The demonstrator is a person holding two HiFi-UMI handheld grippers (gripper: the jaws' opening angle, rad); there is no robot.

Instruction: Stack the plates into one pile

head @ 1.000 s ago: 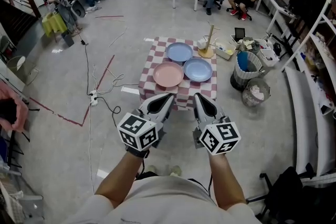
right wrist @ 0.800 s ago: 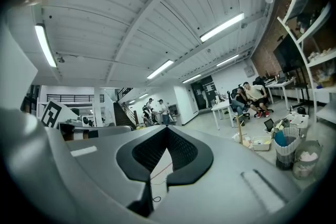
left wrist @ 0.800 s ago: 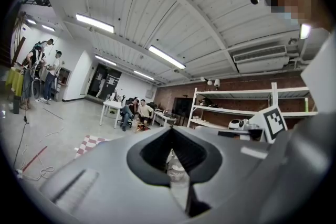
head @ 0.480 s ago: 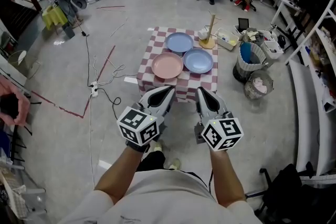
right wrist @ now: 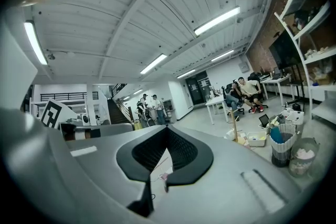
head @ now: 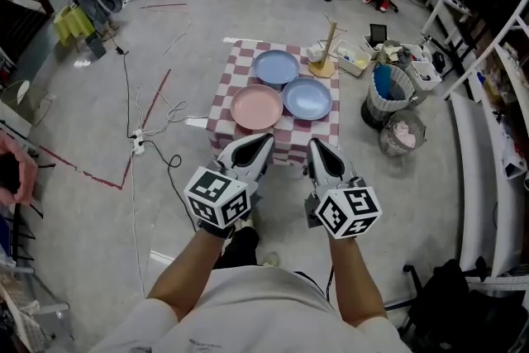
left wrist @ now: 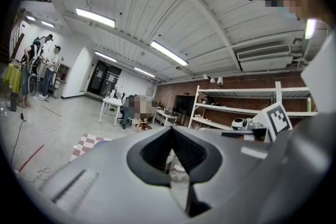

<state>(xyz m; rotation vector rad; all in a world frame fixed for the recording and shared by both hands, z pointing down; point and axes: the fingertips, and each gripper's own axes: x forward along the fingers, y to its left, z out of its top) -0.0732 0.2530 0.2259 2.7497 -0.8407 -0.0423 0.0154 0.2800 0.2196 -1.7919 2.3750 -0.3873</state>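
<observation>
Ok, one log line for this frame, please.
left gripper: shut, empty | right gripper: shut, empty | pink plate, near blue plate, far blue plate: unstacked on checked table | grippers short of table

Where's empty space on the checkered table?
Bare: the back left corner of the checkered cloth, beside the far blue plate, and the strip along its near edge. The pink plate and near blue plate crowd the middle.

The table [head: 240,66] has a red-and-white checked cloth. One plate [head: 256,107] is pink; the far plate [head: 276,67] and the near-right plate [head: 307,98] are light blue. The left tongs [head: 263,141] and right tongs [head: 316,147] are pale grey with black pads, their cubes white with black squares. The floor [head: 413,202] is grey, with a red line [head: 159,95].
</observation>
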